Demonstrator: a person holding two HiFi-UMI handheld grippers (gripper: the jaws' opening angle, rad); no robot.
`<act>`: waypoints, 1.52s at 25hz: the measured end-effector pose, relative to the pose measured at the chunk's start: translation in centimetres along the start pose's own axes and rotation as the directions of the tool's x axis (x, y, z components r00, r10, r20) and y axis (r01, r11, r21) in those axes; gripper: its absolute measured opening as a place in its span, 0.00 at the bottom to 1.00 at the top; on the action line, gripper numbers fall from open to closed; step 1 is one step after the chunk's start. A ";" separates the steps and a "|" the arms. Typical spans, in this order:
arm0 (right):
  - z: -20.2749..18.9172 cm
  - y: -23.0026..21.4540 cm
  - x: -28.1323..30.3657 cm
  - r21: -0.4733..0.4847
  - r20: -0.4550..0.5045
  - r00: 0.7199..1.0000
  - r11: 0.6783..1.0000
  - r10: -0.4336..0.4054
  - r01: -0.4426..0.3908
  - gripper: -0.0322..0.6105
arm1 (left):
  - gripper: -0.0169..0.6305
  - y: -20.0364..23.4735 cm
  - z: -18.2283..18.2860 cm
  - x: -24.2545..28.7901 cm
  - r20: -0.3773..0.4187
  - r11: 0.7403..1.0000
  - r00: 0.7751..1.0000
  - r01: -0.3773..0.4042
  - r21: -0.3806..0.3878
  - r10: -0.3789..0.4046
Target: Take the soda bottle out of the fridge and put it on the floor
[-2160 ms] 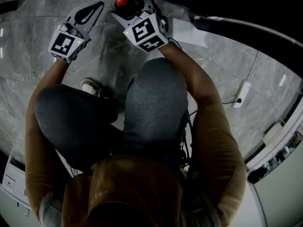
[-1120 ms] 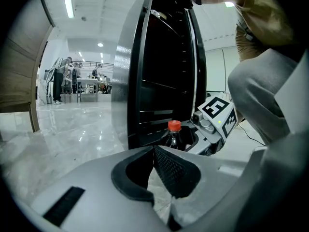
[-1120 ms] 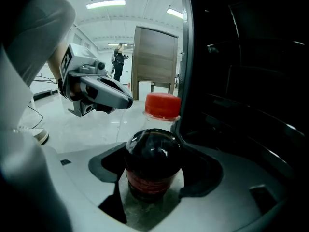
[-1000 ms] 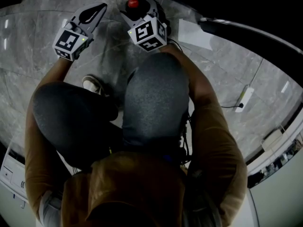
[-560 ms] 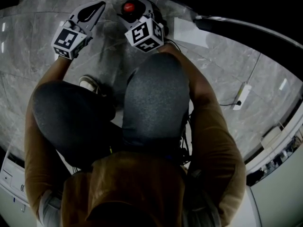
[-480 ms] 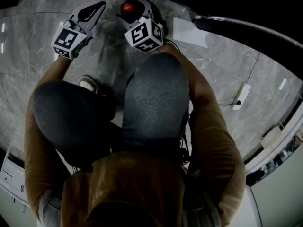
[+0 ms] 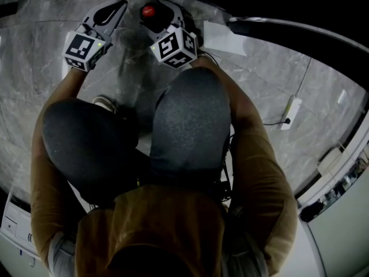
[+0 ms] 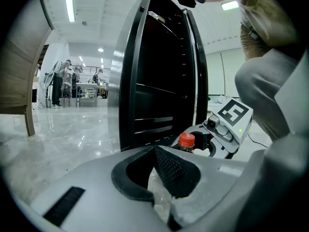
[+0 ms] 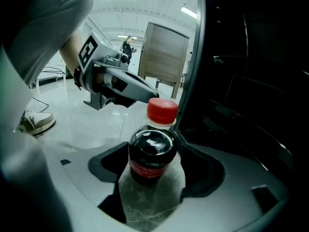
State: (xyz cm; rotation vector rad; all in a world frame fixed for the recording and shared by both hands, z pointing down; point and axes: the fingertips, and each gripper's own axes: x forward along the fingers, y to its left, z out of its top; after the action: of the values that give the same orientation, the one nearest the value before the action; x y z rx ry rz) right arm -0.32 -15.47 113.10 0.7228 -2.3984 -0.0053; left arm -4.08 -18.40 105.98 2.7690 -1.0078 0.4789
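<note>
The soda bottle (image 9: 150, 153), dark with a red cap, stands upright on the grey marble floor just in front of the open black fridge (image 9: 251, 81). My right gripper (image 9: 154, 146) is shut on its body, one jaw on each side. In the head view the red cap of the bottle (image 7: 149, 11) shows ahead of my right gripper (image 7: 154, 18). My left gripper (image 7: 117, 7) hovers to the left, shut and empty. The left gripper view looks past my left gripper (image 8: 157, 151) at the bottle (image 8: 187, 140), my right gripper (image 8: 205, 141) and the fridge (image 8: 159, 81).
The person squats, knees filling the head view, with a shoe (image 7: 104, 103) on the floor. A white sheet (image 7: 222, 37) lies beside the fridge, and a power strip (image 7: 290, 113) with cable farther right. A wooden panel (image 9: 164, 57) stands behind; people (image 8: 60, 81) are far off.
My right gripper has sunk a little toward the floor with the bottle and drifted slightly left. The left gripper has stayed almost still, shut throughout.
</note>
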 end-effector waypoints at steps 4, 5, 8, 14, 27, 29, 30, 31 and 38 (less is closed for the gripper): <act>0.3 -0.2 -0.5 -0.013 -0.011 1.000 1.000 -0.004 0.004 0.53 | 0.03 0.1 0.0 0.3 0.000 1.000 1.000 0.001 0.007 -0.001; 0.3 -0.3 -0.7 -0.016 -0.012 1.000 1.000 -0.005 0.005 0.53 | 0.03 0.0 -0.1 0.4 0.002 1.000 1.000 0.000 0.001 0.000; 0.4 -0.3 -1.2 -0.032 -0.012 1.000 0.999 -0.012 0.011 0.53 | 0.03 -0.5 -0.3 0.8 -0.011 1.000 1.000 0.020 0.021 -0.020; 1.5 -0.5 -2.2 -0.028 -0.011 1.000 1.000 -0.015 0.014 0.53 | 0.03 -1.0 1.4 0.4 -0.009 0.998 0.999 0.048 0.034 -0.048; 10.5 -1.6 -7.8 0.042 -0.105 0.994 0.999 -0.019 0.024 0.53 | 0.03 -2.4 9.0 -5.9 -0.041 0.997 0.999 -0.014 -0.073 0.011; 11.9 -1.4 -8.8 0.046 -0.118 0.993 0.999 -0.018 0.024 0.53 | 0.03 -2.3 10.9 -7.1 -0.030 0.994 0.999 -0.032 -0.106 0.029; 12.5 -1.3 -9.4 0.049 -0.126 0.992 0.998 -0.019 0.026 0.53 | 0.03 -2.2 11.8 -7.7 -0.024 0.991 0.999 -0.045 -0.128 0.042; 13.1 -1.3 -9.9 0.055 -0.131 0.991 0.998 -0.020 0.028 0.53 | 0.03 -1.9 12.6 -8.4 -0.021 0.987 0.998 -0.062 -0.147 0.059; 18.2 -1.8 -14.8 0.084 -0.133 0.991 0.996 -0.005 0.017 0.53 | 0.03 -2.4 18.4 -11.7 -0.039 0.971 0.991 -0.131 -0.201 0.126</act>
State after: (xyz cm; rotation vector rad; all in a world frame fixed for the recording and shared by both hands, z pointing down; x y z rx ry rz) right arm -0.14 -12.64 89.79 0.7512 -2.2783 0.1369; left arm -6.54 -14.22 84.58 2.5230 -1.1656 0.4019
